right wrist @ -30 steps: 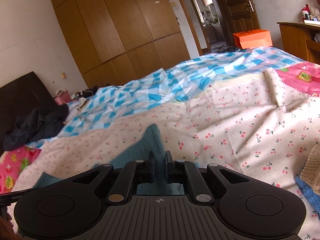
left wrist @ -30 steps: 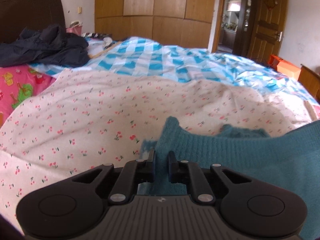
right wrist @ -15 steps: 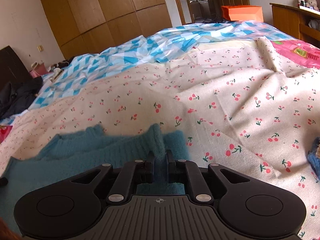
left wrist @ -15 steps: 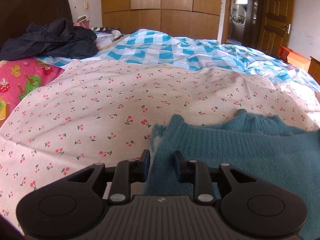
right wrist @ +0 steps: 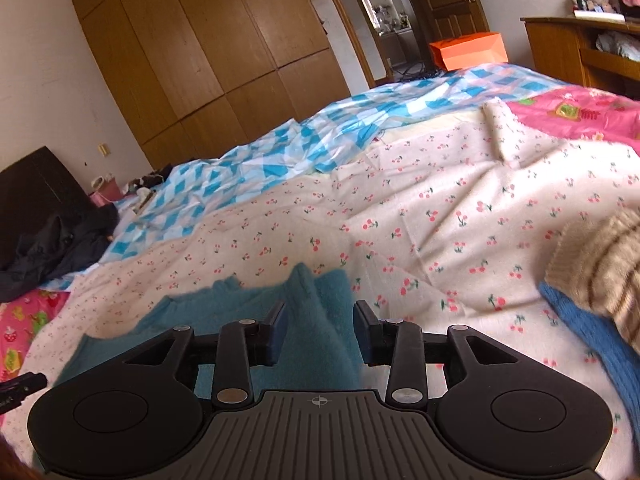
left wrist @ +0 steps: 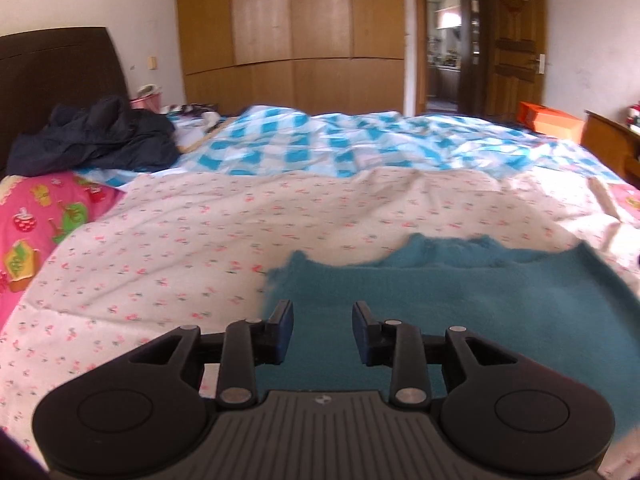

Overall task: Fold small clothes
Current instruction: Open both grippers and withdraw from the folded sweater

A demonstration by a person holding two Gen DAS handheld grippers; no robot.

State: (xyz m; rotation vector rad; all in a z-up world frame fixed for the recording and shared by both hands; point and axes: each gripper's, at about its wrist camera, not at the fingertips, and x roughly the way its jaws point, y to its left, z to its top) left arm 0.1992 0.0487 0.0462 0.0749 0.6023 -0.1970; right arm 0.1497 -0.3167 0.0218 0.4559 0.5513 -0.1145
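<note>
A teal knit sweater lies flat on the cherry-print sheet. My left gripper hovers over its left edge, jaws opening, the pads clear of the cloth. In the right wrist view the same teal sweater spreads to the left with its right corner raised in a fold. My right gripper has its jaws opening too; that raised fold sits between the pads, and neither pad presses on it.
A beige striped knit lies on a blue knit at the right. A blue checked cover spreads behind, a dark jacket by the headboard, a pink quilt left. Wardrobe, doorway and an orange box stand beyond.
Both grippers were shut on the teal sweater's corners a second ago. Both have opened and let go and pulled back a little; the sweater now lies spread on the sheet.
</note>
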